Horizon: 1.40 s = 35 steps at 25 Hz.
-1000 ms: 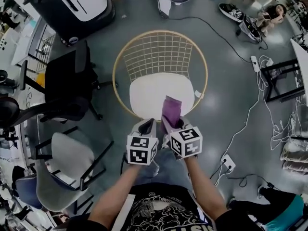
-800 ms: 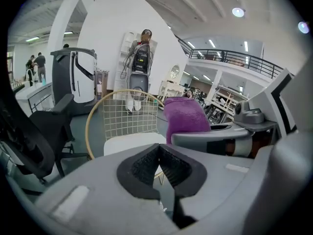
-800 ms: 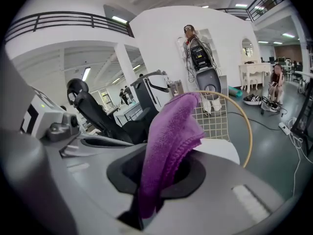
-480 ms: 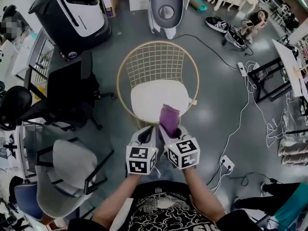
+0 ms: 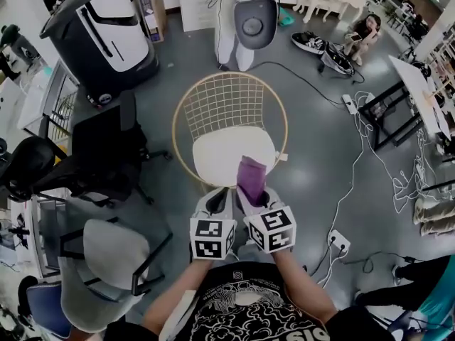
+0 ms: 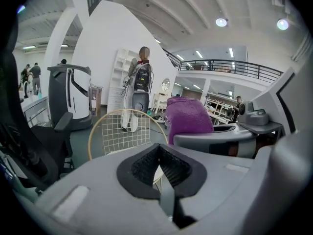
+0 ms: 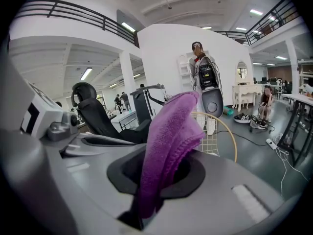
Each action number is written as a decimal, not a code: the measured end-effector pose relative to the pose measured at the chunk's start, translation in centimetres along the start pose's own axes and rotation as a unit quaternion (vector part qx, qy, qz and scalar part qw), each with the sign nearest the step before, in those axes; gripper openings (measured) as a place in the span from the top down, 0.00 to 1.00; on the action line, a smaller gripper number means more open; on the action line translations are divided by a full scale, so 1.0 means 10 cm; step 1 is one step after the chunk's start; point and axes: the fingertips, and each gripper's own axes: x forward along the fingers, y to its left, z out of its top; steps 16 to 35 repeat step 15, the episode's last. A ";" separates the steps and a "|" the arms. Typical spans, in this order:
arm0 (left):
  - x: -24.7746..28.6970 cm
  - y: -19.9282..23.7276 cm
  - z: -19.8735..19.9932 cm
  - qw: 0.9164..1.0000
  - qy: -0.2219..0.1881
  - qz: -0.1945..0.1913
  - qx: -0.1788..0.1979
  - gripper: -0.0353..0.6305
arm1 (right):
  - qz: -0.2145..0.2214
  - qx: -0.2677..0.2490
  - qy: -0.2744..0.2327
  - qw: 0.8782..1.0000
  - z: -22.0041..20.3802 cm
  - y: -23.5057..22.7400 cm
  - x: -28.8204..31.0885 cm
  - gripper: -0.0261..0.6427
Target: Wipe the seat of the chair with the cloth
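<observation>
Right gripper point(image 5: 250, 196) was clamped on the purple cloth point(image 5: 251, 176), and the right gripper view showed the cloth point(image 7: 168, 136) pinched between the pads and standing up out of the right gripper point(image 7: 159, 180) with its top flopped over. Left gripper point(image 5: 217, 199) was beside it, close on its left. The left gripper view showed the left gripper point(image 6: 159, 169) with pads pressed together and nothing between them. Only that view caught the cloth point(image 6: 188, 117) from the side, above the other tool's body, with the chair's gold wire back point(image 6: 122, 133) behind. Only the head view gave the layout: both tools sat at the front edge of the chair point(image 5: 179, 123), the cloth overlapping the front right of the white seat point(image 5: 220, 155). A black office chair point(image 5: 106, 148) stood to the left, a white machine point(image 5: 245, 20) beyond the chair, cables point(image 5: 355, 183) on the floor to the right, and a person point(image 5: 364, 28) sat on the floor far right. Against one second ago, the grip and cloth pose looked unchanged. The chair sat higher and smaller in frame, and more of the white machine had come into view. Could not tell whether the cloth touched the seat. The jaw tips were hidden under the tool bodies in the head view, and the seat hardly showed in either gripper view.
</observation>
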 end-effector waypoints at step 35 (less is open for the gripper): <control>0.05 0.07 0.11 1.000 -0.002 -0.007 0.001 0.95 | -0.003 -0.003 -0.016 1.000 0.13 0.00 0.04 0.87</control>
